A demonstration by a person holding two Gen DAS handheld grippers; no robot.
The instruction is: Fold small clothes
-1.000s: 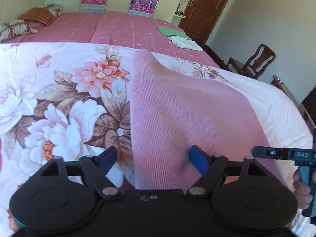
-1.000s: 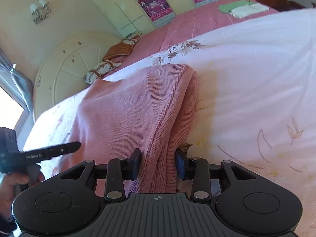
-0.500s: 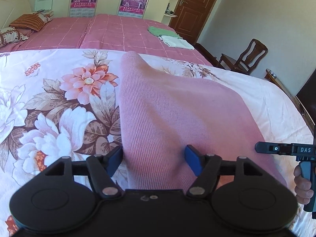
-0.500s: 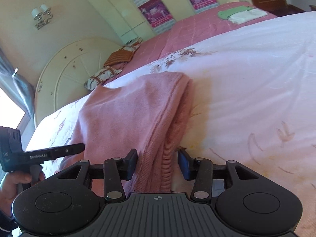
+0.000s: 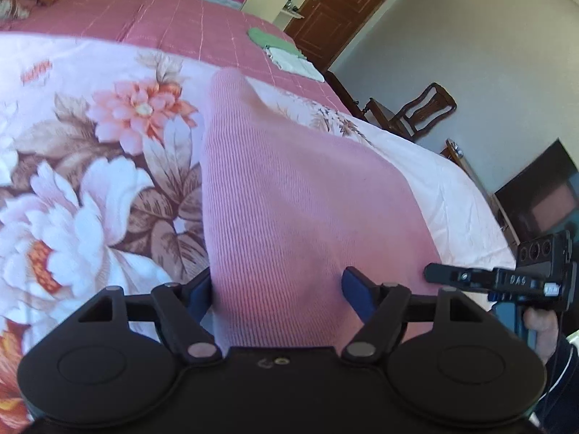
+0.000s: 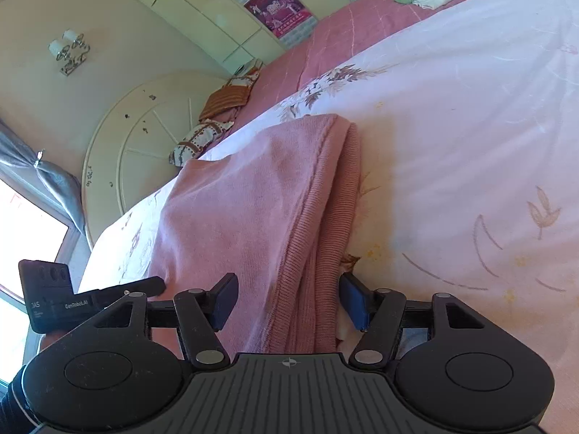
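Observation:
A pink knit garment [image 5: 282,195] lies folded on the floral bed cover [image 5: 90,166]. My left gripper [image 5: 278,289] is open, its blue-padded jaws standing either side of the garment's near end. In the right wrist view the garment [image 6: 253,202] shows a doubled ribbed edge on its right side. My right gripper [image 6: 289,300] is open, its jaws straddling that ribbed edge. Each gripper shows in the other's view: the right one [image 5: 506,278] at the right, the left one [image 6: 94,296] at the left.
A green cloth [image 5: 266,38] and a white cloth [image 5: 293,63] lie folded on the pink bedspread [image 5: 173,18] behind. A wooden chair [image 5: 416,108] and a dark door [image 5: 343,7] stand to the right. Pillows [image 6: 213,123] lie by the round headboard [image 6: 137,144].
Both grippers have opened wider around the garment's near end. The right gripper's jaws were close on the ribbed edge and now stand apart. Both cameras have shifted slightly.

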